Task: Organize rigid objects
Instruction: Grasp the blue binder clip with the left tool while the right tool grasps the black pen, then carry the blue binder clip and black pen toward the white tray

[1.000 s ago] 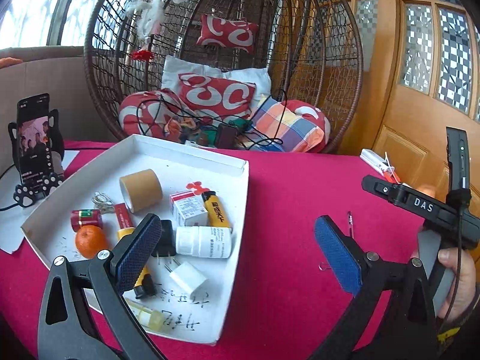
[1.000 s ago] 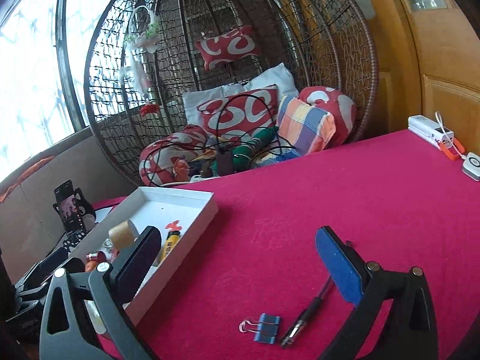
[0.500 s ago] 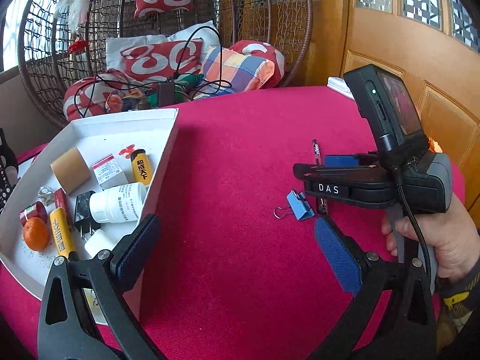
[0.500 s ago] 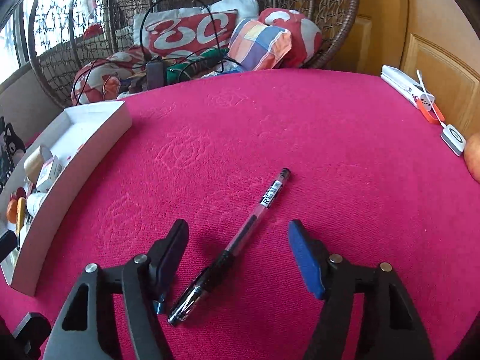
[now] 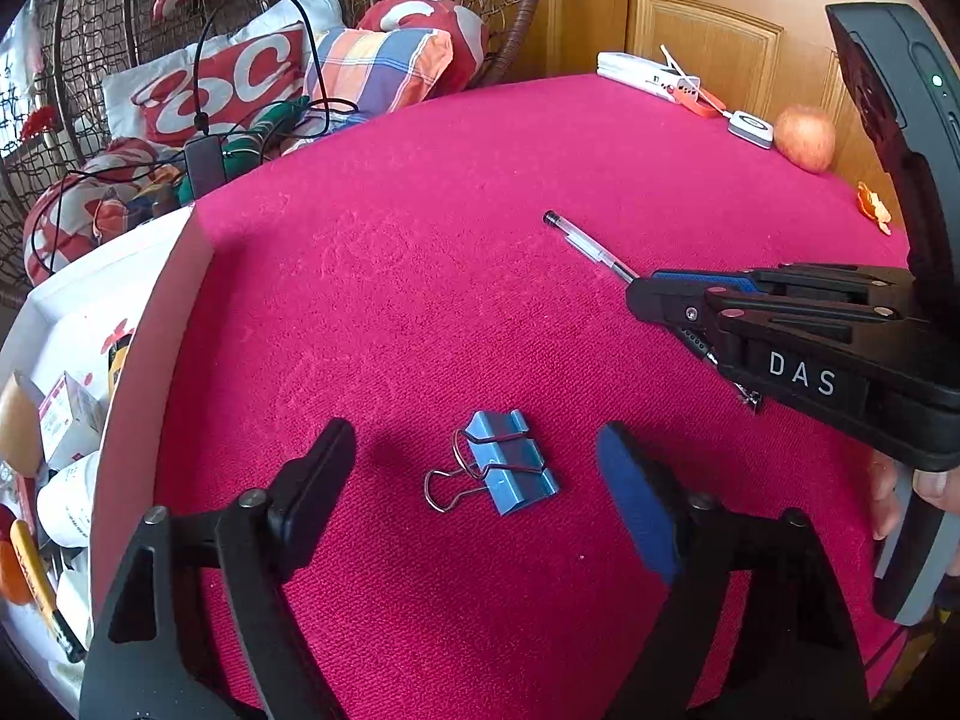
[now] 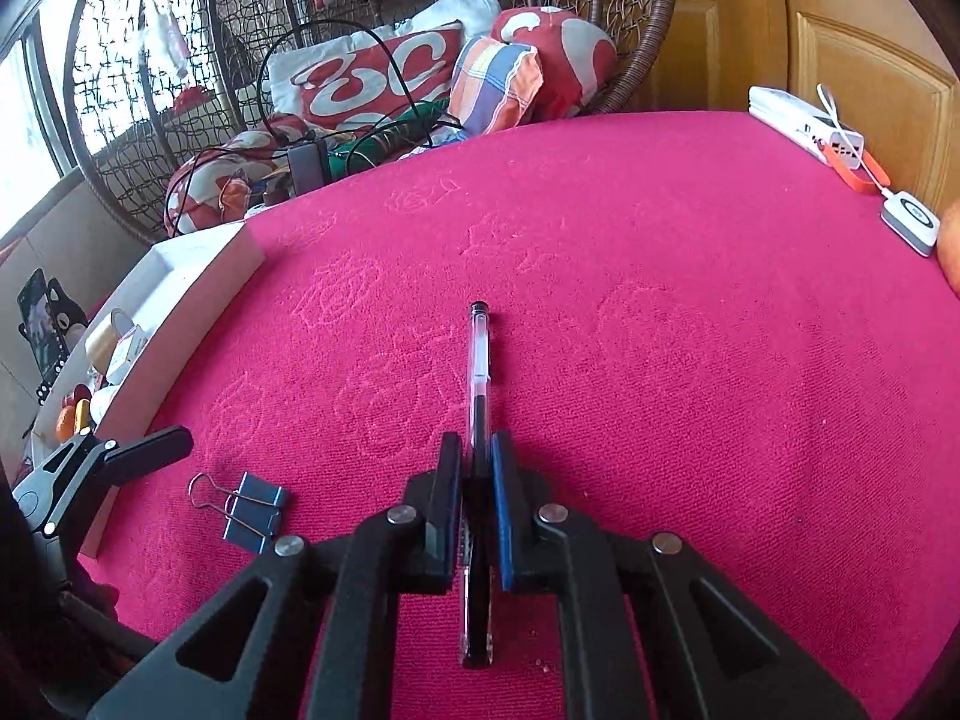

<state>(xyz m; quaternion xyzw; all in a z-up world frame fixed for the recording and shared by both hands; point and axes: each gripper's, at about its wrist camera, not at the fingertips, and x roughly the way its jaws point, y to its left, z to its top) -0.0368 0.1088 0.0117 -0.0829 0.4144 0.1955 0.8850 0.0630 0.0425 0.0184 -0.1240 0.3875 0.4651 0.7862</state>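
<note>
The right tongs (image 6: pixel 477 480) were clamped on the clear plastic pen with black ink and a black cap (image 6: pixel 479 396), pads pressing its barrel from both sides. The pen lay flat on the worktop covered in magenta-pink cloth (image 6: pixel 660 360), its far end pointing away from the tongs. The left tongs (image 5: pixel 474 474) stood apart, their jaws having just been closing, with the blue metal binder clip with wire handles (image 5: pixel 507 468) lying on the cloth between them; neither pad touched it. The clip sat near the pen, to its left in the right wrist view. The white shallow cardboard tray (image 5: pixel 174 324) rested on the worktop's left side, holding a white pill bottle (image 5: pixel 69 507), a small orange fruit (image 5: pixel 12 573) and other small items.
</note>
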